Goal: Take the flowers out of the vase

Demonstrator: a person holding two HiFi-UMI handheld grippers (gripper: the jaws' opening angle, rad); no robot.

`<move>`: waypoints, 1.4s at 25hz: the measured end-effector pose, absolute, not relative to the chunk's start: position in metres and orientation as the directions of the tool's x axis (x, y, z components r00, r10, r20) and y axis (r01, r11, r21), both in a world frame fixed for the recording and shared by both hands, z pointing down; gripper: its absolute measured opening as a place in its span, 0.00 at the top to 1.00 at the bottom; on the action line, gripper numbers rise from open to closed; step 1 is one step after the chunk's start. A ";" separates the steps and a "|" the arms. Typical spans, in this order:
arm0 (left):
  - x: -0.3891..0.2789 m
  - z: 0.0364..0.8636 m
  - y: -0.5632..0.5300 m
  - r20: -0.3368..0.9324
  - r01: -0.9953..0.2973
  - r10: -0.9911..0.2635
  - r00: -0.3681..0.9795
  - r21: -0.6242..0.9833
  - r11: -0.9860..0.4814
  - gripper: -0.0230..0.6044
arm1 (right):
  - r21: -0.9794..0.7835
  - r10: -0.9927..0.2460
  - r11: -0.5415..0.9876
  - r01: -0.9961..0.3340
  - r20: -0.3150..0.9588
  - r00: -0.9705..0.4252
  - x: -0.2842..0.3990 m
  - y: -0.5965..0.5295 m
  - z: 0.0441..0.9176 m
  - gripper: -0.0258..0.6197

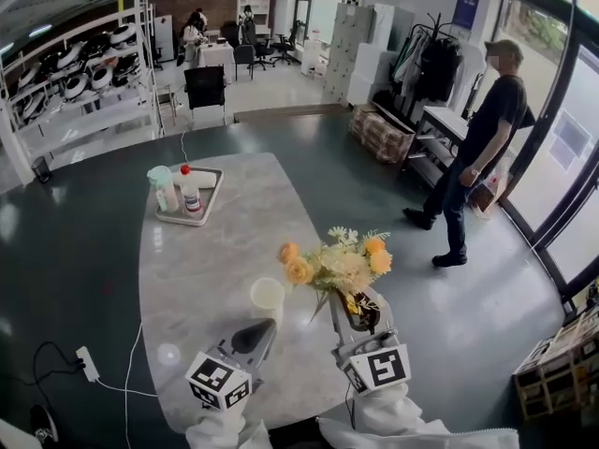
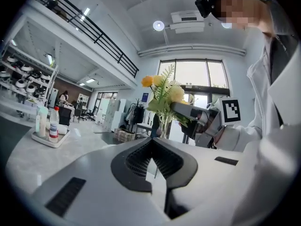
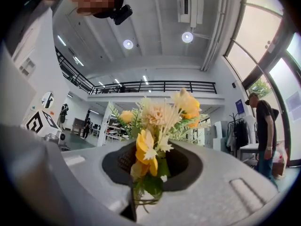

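Yellow-orange flowers (image 1: 342, 265) pinched by the stems between right gripper (image 3: 151, 173) fingers, left gripper (image 2: 153, 164) fingers pressed together (holding nothing)

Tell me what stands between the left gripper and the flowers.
Head view: a pale cup-shaped vessel, likely the vase, stands on the table between the left gripper and the flowers held by the right gripper.

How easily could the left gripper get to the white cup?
Probably yes, easily: the white cup stands just ahead of the left gripper, nothing between. The flowers sit aside in the right gripper. The left jaws look shut, so they must open first.
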State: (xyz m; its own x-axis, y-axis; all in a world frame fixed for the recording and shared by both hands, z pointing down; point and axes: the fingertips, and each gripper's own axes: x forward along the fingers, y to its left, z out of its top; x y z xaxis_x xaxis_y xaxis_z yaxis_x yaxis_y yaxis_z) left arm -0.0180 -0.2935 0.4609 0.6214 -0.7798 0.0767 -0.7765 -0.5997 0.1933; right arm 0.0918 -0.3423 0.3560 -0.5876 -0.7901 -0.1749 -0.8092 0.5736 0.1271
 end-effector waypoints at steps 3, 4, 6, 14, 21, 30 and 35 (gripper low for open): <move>-0.016 0.475 -0.290 0.098 -0.772 -0.773 0.626 0.219 -0.597 0.96 | 0.102 -0.817 0.557 -0.824 -0.113 -0.566 0.095 -0.343 0.386 0.80; -0.015 0.479 -0.289 0.104 -0.771 -0.772 0.627 0.225 -0.596 0.96 | 0.092 -0.824 0.551 -0.829 -0.093 -0.558 0.096 -0.343 0.395 0.80; -0.014 0.485 -0.287 0.117 -0.769 -0.768 0.630 0.232 -0.595 0.96 | 0.074 -0.837 0.540 -0.839 -0.058 -0.544 0.098 -0.342 0.414 0.80; -0.006 0.507 -0.281 0.139 -0.757 -0.755 0.641 0.283 -0.590 0.96 | 0.046 -0.866 0.499 -0.865 0.033 -0.498 0.104 -0.336 0.468 0.80; -0.007 0.515 -0.282 0.149 -0.756 -0.756 0.637 0.314 -0.575 0.96 | 0.007 -0.864 0.499 -0.867 0.080 -0.496 0.101 -0.332 0.490 0.80; -0.009 0.515 -0.278 0.155 -0.757 -0.760 0.631 0.335 -0.561 0.96 | 0.001 -0.849 0.522 -0.853 0.096 -0.520 0.094 -0.325 0.490 0.80; -0.009 0.517 -0.277 0.159 -0.756 -0.759 0.631 0.343 -0.557 0.96 | 0.001 -0.842 0.534 -0.846 0.098 -0.531 0.089 -0.324 0.489 0.80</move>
